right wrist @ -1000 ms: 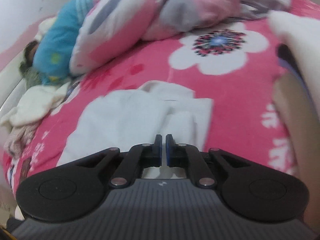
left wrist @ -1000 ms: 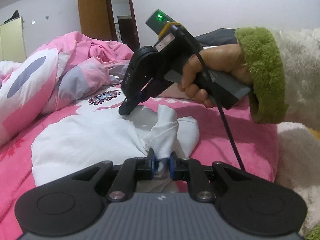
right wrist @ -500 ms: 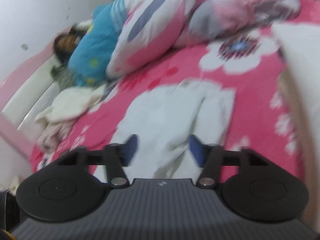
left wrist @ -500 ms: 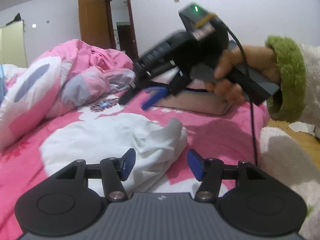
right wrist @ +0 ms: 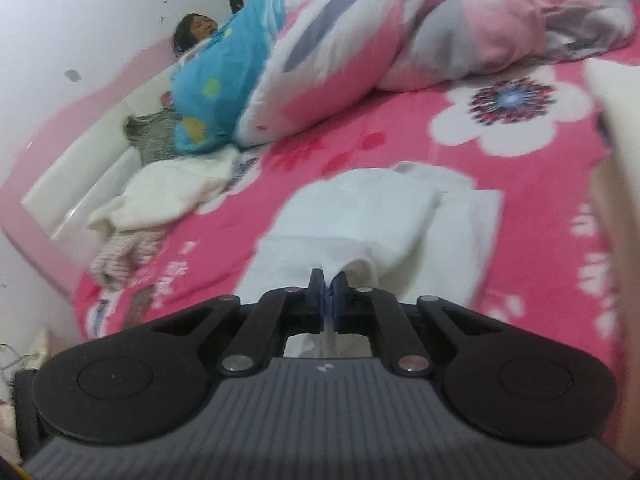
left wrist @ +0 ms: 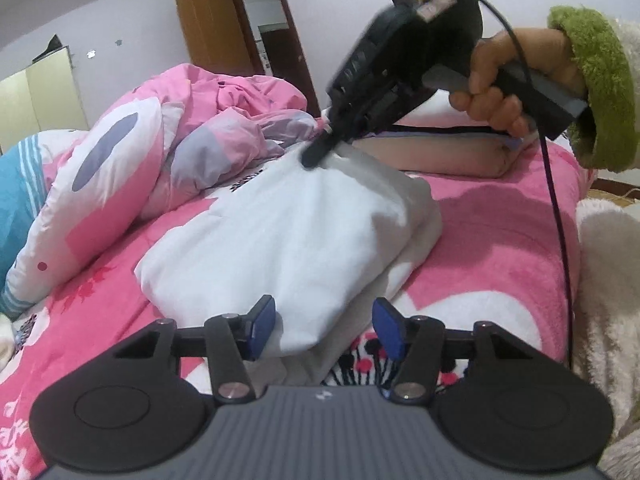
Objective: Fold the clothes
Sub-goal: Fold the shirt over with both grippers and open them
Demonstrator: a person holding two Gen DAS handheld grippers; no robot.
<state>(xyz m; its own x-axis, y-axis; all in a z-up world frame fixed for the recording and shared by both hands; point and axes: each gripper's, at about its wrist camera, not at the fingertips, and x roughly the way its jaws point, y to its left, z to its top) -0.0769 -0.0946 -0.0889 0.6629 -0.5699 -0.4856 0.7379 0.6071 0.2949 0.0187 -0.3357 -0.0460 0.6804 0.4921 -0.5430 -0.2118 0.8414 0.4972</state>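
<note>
Surface: pink fleece bedspread with large white flowers point(left wrist: 500, 216), filling the lower half of both views.
Task item: white cotton garment point(left wrist: 288, 240), partly folded, centre of the left wrist view, lying on the bedspread; one end is lifted toward the upper centre of that frame.
Right gripper point(right wrist: 327, 302): jaws closed tight on a pinch of the white garment point(right wrist: 372, 216), bottom centre of its own view; seen from the left wrist, its tip point(left wrist: 316, 156) bites the raised end.
Left gripper point(left wrist: 324, 328): jaws spread wide, holding nothing, the garment's near edge lying between the blue pads.
Change: half a second ago both grippers were open and clear of the cloth; now the right one has taken hold, and the left remains released.
Meaning: a new fold is likely starting, led by the right side.
Surroundings: crumpled pink-and-grey quilt point(left wrist: 132, 168), left; brown wooden door point(left wrist: 216, 28), upper left.
</note>
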